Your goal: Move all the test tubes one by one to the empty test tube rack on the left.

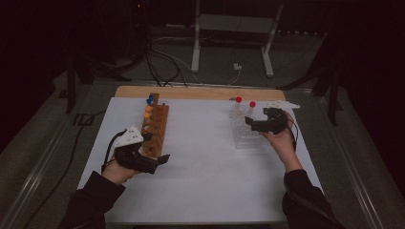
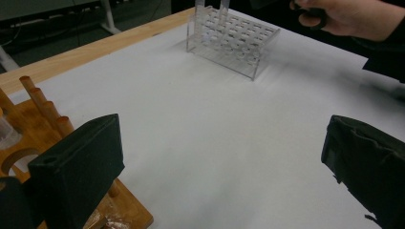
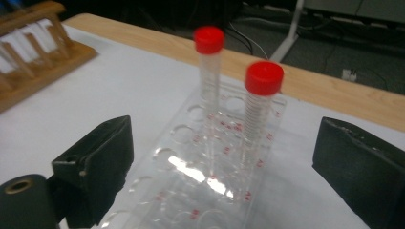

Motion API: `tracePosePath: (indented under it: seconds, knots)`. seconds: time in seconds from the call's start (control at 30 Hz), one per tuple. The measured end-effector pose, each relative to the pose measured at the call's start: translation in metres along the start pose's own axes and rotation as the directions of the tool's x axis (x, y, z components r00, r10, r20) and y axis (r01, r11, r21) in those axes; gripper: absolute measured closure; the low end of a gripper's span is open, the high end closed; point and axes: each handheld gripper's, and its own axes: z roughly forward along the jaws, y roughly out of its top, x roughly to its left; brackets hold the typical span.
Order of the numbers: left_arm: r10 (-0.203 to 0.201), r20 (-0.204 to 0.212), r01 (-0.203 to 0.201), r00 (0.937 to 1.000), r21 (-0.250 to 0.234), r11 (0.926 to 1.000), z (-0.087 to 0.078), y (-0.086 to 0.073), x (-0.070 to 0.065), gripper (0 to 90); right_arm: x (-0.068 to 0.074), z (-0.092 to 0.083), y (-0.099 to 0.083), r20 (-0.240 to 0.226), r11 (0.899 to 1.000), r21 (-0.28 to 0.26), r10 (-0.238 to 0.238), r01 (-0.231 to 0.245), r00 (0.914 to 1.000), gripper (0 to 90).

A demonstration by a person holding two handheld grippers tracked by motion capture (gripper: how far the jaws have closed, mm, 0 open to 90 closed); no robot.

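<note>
Worktop [image 1: 205,181]: white sheet over a wooden board, whose bare edge shows along the far side; dim room, dark floor with cables and a pale stand [image 1: 234,28] beyond.

Wooden rack [image 1: 155,126]: on the left part of the sheet, long side running away from the person. It holds tubes with orange caps [image 1: 147,114] and, at the far end, blue caps [image 1: 150,100]. In the left gripper view its pegs and base [image 2: 43,114] sit at the lower left, beside the near jaw.

Clear plastic rack [image 1: 246,131]: on the right part of the sheet, well apart from the wooden one, with rows of round holes. Two clear tubes stand upright in its far end, each with a red cap: one farther back [image 3: 209,39], one nearer [image 3: 264,78]. The remaining holes seen in the right gripper view are unfilled.

Left tongs [image 1: 160,160]: held in the left hand [image 1: 117,171] at the near end of the wooden rack, pointing right across the sheet. Jaws spread wide with bare sheet between them; gripping nothing.

Right tongs [image 1: 249,123]: held in the right hand [image 1: 282,138] just right of the clear rack, pointing left at it. Jaws spread wide, the two red-capped tubes framed between them but not touched.

Both sleeves [image 1: 95,200] dark.
</note>
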Motion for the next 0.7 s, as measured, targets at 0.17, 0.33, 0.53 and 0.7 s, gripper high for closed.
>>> tracePosePath:
  seconds: [0.17,0.33,0.53,0.7]
  knots:
    - [-0.005,0.004,0.005,1.0000,-0.005,1.0000,0.000,0.000,0.000,1.3,-0.006,0.012,-0.001,0.020,1.000,0.018,0.011,-0.011,0.9997,15.8]
    - [-0.005,0.008,0.005,1.0000,-0.008,1.0000,-0.001,0.001,0.000,1.3,-0.012,0.021,-0.001,0.038,0.999,0.037,-0.012,0.011,0.9992,30.4]
    - [-0.009,0.006,0.009,0.9999,-0.011,0.9999,-0.001,0.000,0.001,1.2,-0.016,0.028,0.002,0.019,0.999,0.043,-0.010,0.009,0.9998,48.7]
    - [-0.007,0.003,0.007,1.0000,-0.011,0.9999,-0.001,0.000,0.001,1.3,-0.018,0.036,0.005,0.009,0.998,0.061,-0.007,0.006,0.9999,64.8]
